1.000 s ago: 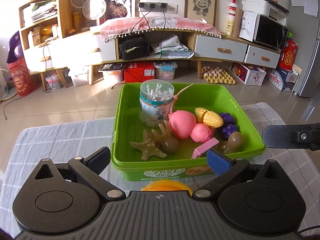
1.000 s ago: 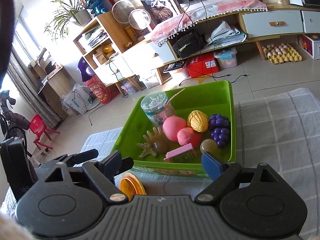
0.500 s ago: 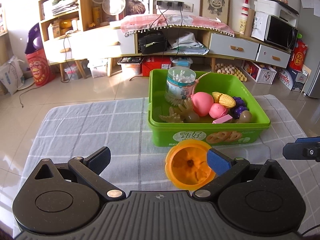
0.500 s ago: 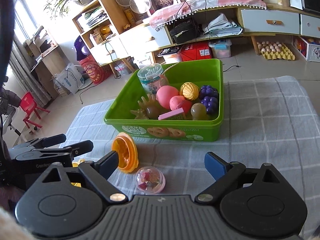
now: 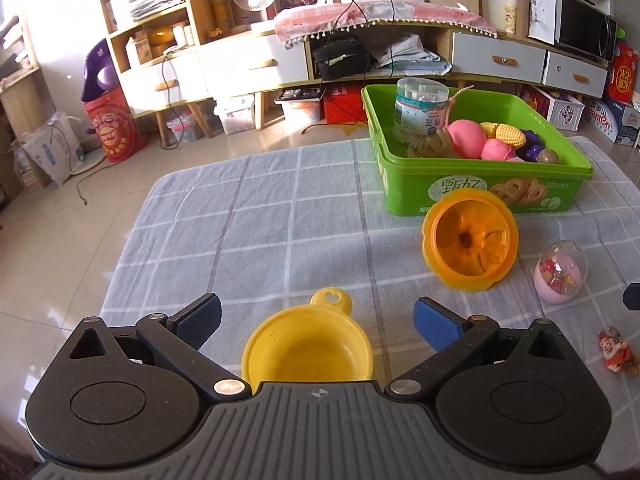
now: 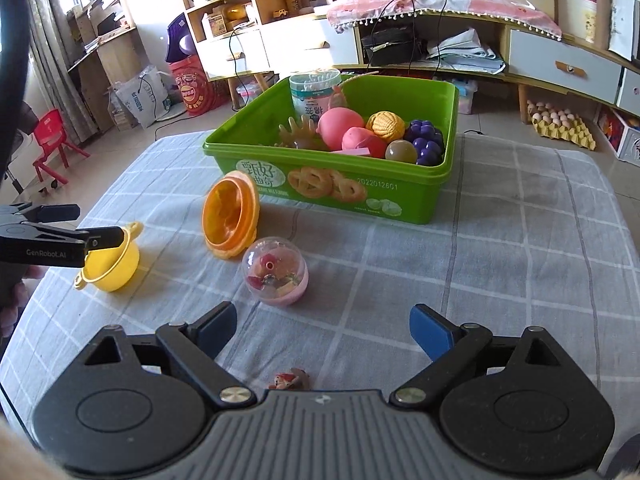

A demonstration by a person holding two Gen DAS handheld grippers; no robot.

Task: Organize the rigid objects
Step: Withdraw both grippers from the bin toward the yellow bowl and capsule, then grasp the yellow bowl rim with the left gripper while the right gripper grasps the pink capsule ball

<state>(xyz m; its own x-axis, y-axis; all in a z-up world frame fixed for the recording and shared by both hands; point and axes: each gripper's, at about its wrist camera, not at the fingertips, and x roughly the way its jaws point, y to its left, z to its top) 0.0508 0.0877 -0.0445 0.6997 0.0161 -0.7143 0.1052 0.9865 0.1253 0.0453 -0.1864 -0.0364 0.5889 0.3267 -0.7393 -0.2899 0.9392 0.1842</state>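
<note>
A yellow toy pot [image 5: 308,348] sits on the checked cloth between the wide-apart fingers of my left gripper [image 5: 316,320]; the pads do not touch it. My right gripper [image 6: 323,328] is open too, with nothing in it. A clear-and-pink capsule ball [image 6: 276,272] lies just beyond its fingers, and a tiny figurine [image 6: 290,380] lies close under it. An orange pumpkin half [image 6: 230,214] leans on its side in front of the green bin [image 6: 436,196]. In the right wrist view, the left gripper [image 6: 100,223] hovers over the yellow pot [image 6: 110,258].
The green bin [image 5: 472,196] holds a cotton-swab jar [image 5: 420,108], pink balls, a toy corn, grapes and a starfish. The table's left edge [image 5: 120,256] drops to a tiled floor. Shelves and cabinets stand far behind. The capsule ball [image 5: 560,272] and figurine [image 5: 616,350] lie at the right.
Both grippers have drawn back from the bin toward the table's near side. The yellow pot now lies between the left fingers, and the capsule ball and figurine have come into view.
</note>
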